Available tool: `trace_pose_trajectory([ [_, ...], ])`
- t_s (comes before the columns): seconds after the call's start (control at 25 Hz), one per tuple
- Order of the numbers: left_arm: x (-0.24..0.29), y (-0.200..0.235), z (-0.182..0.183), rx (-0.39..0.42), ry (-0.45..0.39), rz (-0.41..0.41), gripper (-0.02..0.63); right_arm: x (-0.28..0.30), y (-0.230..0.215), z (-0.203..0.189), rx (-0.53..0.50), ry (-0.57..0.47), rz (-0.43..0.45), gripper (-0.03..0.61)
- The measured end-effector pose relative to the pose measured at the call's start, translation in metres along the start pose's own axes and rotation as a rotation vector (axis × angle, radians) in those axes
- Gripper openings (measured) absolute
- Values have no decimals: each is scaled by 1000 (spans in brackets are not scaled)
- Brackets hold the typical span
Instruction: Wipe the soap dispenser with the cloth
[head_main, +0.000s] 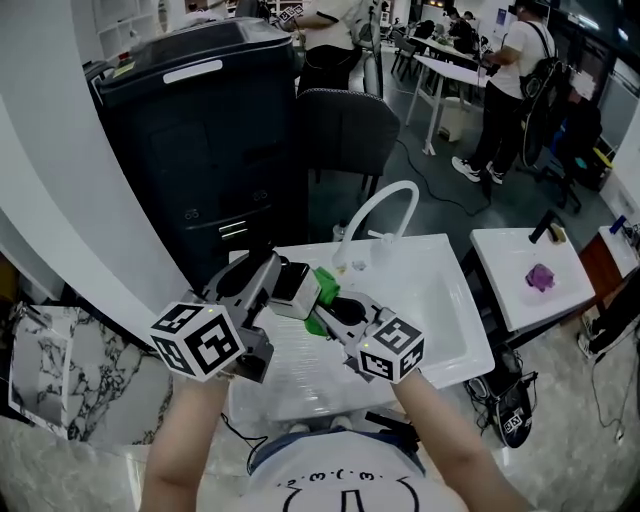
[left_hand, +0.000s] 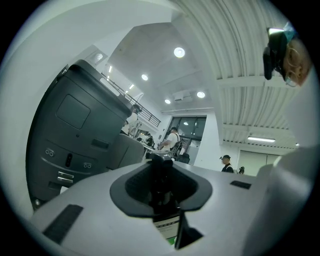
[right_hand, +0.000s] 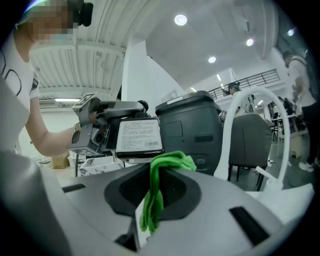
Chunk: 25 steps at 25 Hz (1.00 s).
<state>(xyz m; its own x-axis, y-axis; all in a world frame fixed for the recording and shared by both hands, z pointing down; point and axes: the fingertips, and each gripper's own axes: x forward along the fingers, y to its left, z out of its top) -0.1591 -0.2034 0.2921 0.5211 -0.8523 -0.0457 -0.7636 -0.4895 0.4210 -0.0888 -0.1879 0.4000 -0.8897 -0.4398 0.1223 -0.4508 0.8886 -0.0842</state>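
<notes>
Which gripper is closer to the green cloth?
Right. The right gripper clamps the green cloth; the left gripper sits beside it, holding the boxy labelled soap dispenser.

head view steeply down over sink (head_main: 458, 300); gripper views close, level

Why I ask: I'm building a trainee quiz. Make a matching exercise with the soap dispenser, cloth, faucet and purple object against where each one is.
Things:
1. soap dispenser
2. cloth
3. faucet
4. purple object

Places:
A. on the white counter at far right
B. gripped by the left gripper
C. arching over the sink
D. gripped by the right gripper

Pairs: 1-B, 2-D, 3-C, 4-A
</notes>
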Motion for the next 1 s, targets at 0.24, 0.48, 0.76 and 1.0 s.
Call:
trace_pose_trajectory([
  [0.24,2,6,1,12,-9,34,92,2,27,-2,-59,36,80,49],
  [0.48,4,18,-6,34,16,62,92,7,67,-15,-148,106,238,49],
  [0.76,9,33,-29,130,82,120,92,-6,82,-37,-232,196,366,49],
  [1.0,18,66,-51,115,120,197,92,-24,33,-64,-354,379,108,49],
])
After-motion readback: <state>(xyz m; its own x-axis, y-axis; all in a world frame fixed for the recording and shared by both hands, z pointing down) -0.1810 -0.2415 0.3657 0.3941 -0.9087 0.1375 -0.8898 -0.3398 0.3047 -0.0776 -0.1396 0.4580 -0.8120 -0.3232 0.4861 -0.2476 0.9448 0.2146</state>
